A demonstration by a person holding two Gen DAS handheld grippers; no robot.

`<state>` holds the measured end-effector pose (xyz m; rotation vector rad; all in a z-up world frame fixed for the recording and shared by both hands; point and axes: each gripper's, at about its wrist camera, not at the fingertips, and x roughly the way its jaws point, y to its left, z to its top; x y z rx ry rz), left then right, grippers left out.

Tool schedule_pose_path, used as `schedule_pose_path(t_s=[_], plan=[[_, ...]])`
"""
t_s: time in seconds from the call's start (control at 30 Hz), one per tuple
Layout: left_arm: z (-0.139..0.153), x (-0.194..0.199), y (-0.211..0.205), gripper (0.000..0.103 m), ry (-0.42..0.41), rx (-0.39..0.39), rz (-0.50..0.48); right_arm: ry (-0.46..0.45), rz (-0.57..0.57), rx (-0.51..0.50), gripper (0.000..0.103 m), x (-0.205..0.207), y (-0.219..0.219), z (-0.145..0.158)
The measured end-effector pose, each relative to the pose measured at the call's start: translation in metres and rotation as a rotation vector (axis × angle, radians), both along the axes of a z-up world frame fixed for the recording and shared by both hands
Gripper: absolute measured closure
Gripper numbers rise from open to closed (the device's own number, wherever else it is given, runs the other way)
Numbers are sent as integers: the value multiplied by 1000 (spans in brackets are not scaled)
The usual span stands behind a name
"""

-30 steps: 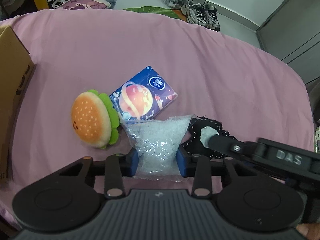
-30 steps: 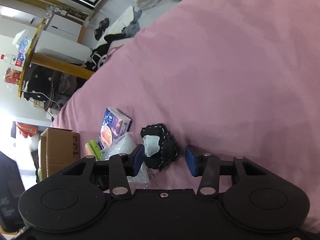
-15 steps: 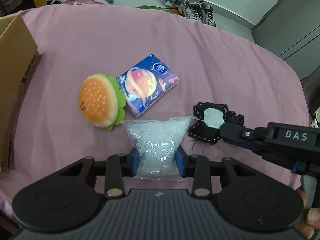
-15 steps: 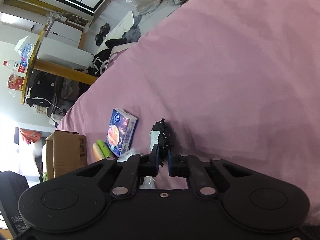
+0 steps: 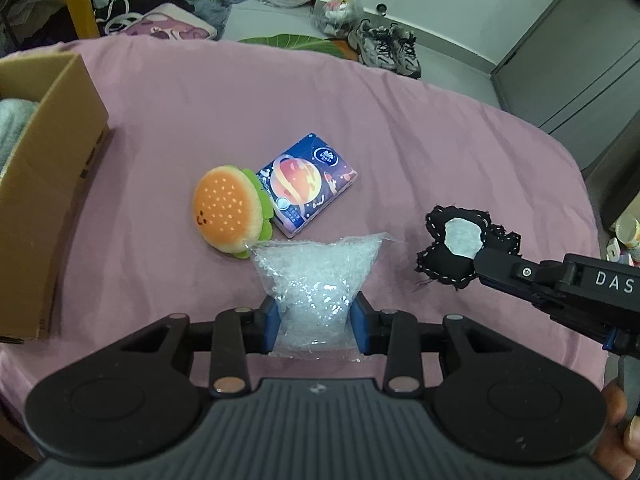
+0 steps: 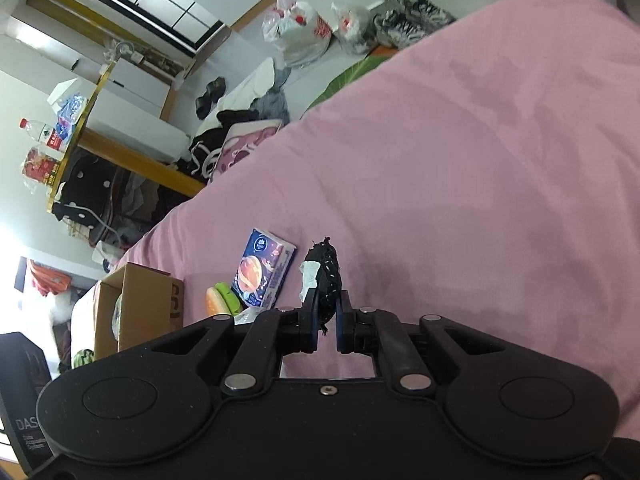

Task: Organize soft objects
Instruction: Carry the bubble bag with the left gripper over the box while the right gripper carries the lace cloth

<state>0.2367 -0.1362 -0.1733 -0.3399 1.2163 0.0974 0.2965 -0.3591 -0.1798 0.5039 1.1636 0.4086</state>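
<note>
Your left gripper (image 5: pixel 316 322) clamps the clear plastic bag of translucent beads (image 5: pixel 316 280) above the pink-covered tabletop (image 5: pixel 420 140). Your right gripper (image 6: pixel 328 320) pinches the black stitched fabric pouch with a white patch (image 5: pixel 460 246), held clear of the cloth, right of the bag.

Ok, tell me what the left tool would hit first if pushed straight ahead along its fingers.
The left tool, shut on the bag of clear beads, points toward the planet-print tissue pack. The bag's front edge would probably meet that pack first, with the burger plush just left of the line. Depth is hard to judge.
</note>
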Motion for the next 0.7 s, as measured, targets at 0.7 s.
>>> schedule_pose_path(t_s=[0.7], plan=[[79,-23,-3,68,-130,30,-137,-130,-74,-75,95,-38,-3,72]])
